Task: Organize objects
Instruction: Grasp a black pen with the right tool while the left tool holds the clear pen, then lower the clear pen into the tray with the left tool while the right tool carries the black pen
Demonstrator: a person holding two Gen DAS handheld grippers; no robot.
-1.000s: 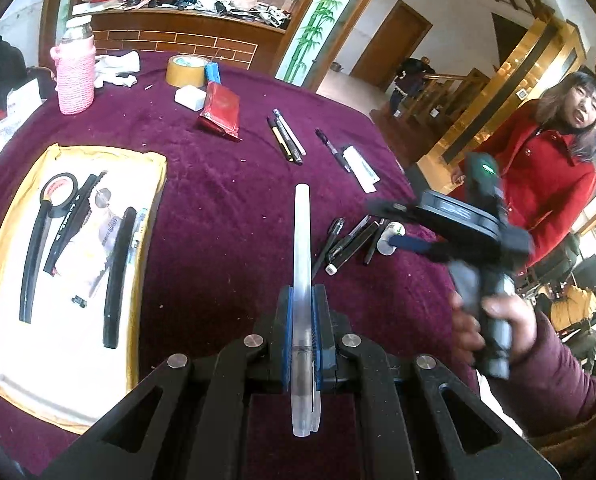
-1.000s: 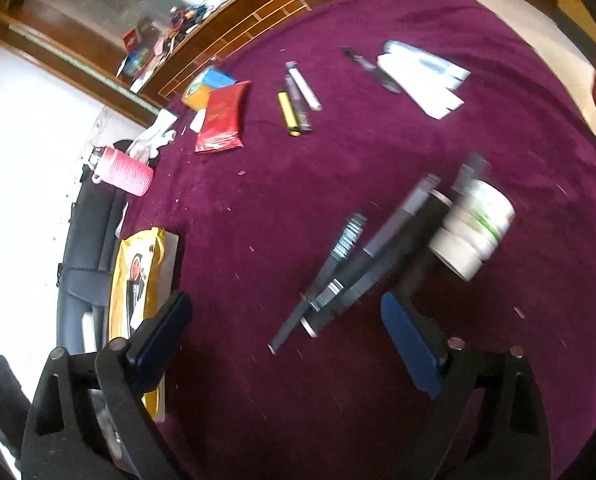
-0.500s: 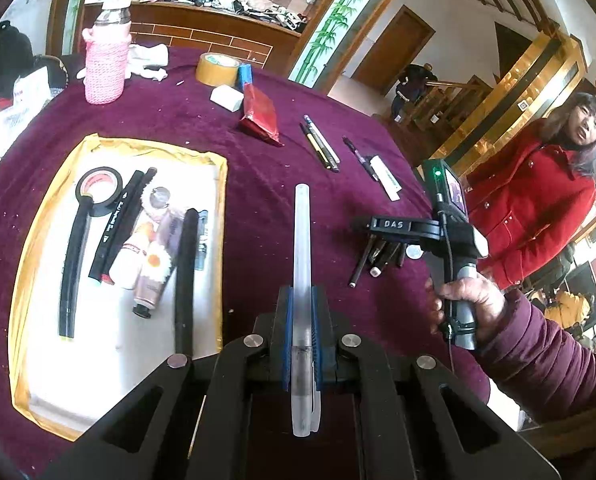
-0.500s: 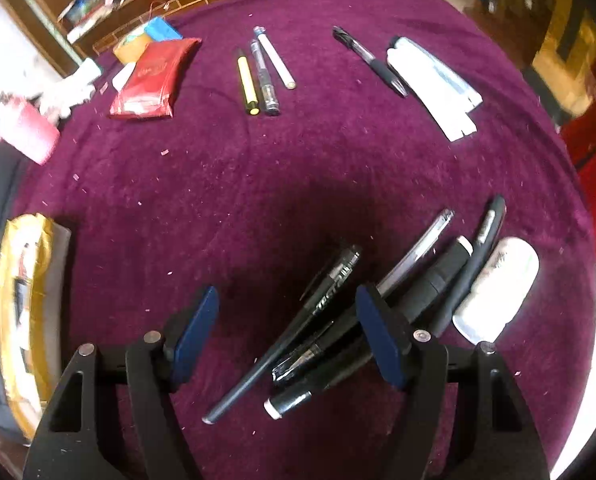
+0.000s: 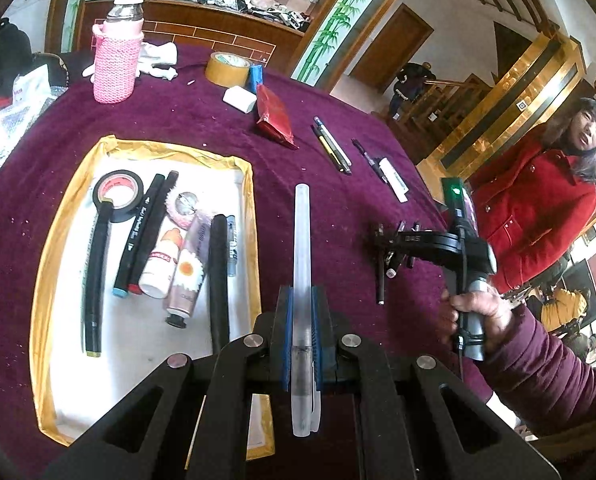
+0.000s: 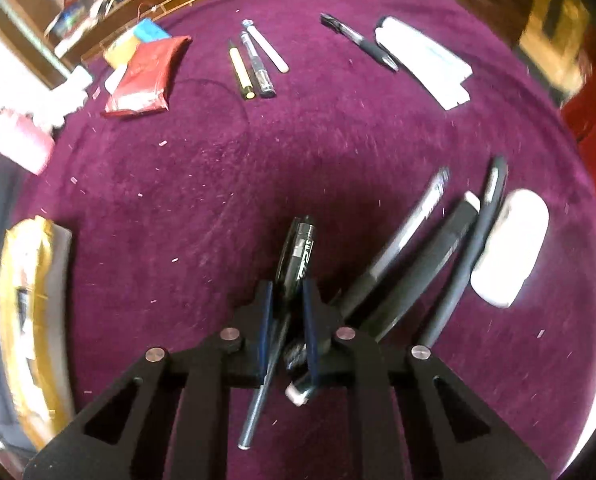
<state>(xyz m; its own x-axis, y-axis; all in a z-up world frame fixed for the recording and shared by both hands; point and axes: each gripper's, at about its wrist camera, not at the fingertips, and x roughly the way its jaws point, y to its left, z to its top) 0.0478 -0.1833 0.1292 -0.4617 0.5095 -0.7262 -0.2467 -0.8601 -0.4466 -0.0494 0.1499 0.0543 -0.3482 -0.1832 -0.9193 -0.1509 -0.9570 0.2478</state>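
Frosted pen [image 5: 301,248]: clamped lengthwise between the blue pads of the left gripper [image 5: 301,320], its tip reaching forward above the purple cloth, just right of the tray's edge
Black pen [image 6: 298,256]: caught between the pads of the right gripper [image 6: 286,320], whose jaws have just been closing; a thin dark pen lies between the pads beside it, and whether that one is gripped too cannot be told
Right gripper seen from the left camera: tilted down onto the pen cluster [image 5: 390,256], held by a hand [image 5: 472,314] in a dark red sleeve
Loose pens [image 6: 430,248]: three dark ones fan out on the cloth just right of the right gripper, a white tube [image 6: 510,248] touching the outermost
Tray [image 5: 50,248]: gold-rimmed and white inside, holding a roll of black tape [image 5: 119,195], markers, small tubes and a bottle
Far side of the table [image 5: 186,120]: a red pouch [image 5: 275,118], three pens side by side [image 5: 332,146], a roll of tan tape [image 5: 227,69], a bottle in a pink knitted cover [image 5: 116,68]
Background: a person in a red coat [image 5: 538,208] stands beyond the table edge
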